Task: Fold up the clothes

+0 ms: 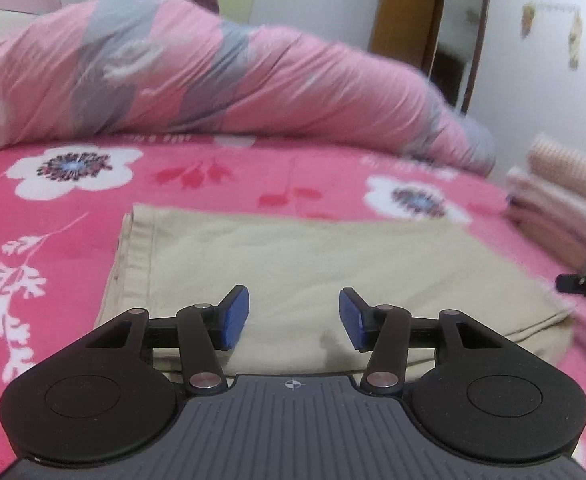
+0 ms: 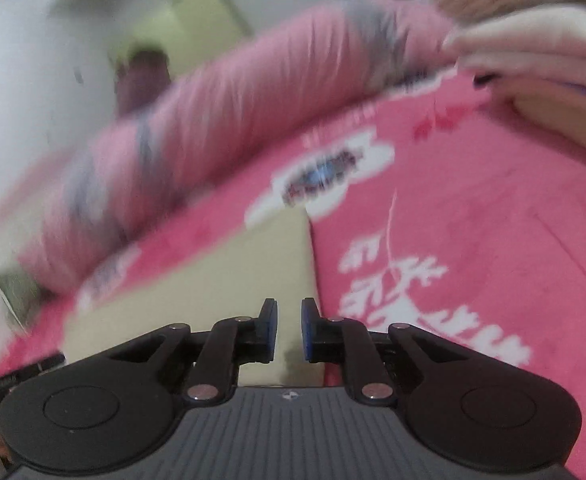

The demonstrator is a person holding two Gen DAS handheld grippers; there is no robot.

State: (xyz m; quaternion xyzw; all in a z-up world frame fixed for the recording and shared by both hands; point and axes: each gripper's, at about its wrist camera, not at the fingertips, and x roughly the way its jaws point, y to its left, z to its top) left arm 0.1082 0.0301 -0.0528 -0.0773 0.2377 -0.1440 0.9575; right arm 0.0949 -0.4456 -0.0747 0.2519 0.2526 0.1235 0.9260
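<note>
My left tongs [image 1: 294, 317] hang low over the near part of the folded beige garment [image 1: 293, 264], jaws well apart, with only cloth showing in the gap below them and nothing gripped. The garment lies flat on the bed [image 1: 213, 172], on its pink sheet with white flowers, a stitched hem running along its left edge. Behind it a pink and grey quilt [image 1: 221, 80] is bunched across the far side of the bed. At the right edge I see a stack of folded clothes [image 1: 553, 200], pale and striped, sitting on the bed apart from the beige piece. The black tip of my other tool pokes in at the right, just off the garment's right corner.

From the right wrist the view is blurred. My right tongs [image 2: 289, 330] are nearly closed, a narrow slit left between the blue pads, and I see nothing pinched there. They sit above the garment's [image 2: 229, 280] right edge, where beige meets pink sheet. The stack [image 2: 533, 48] shows at upper right.
</note>
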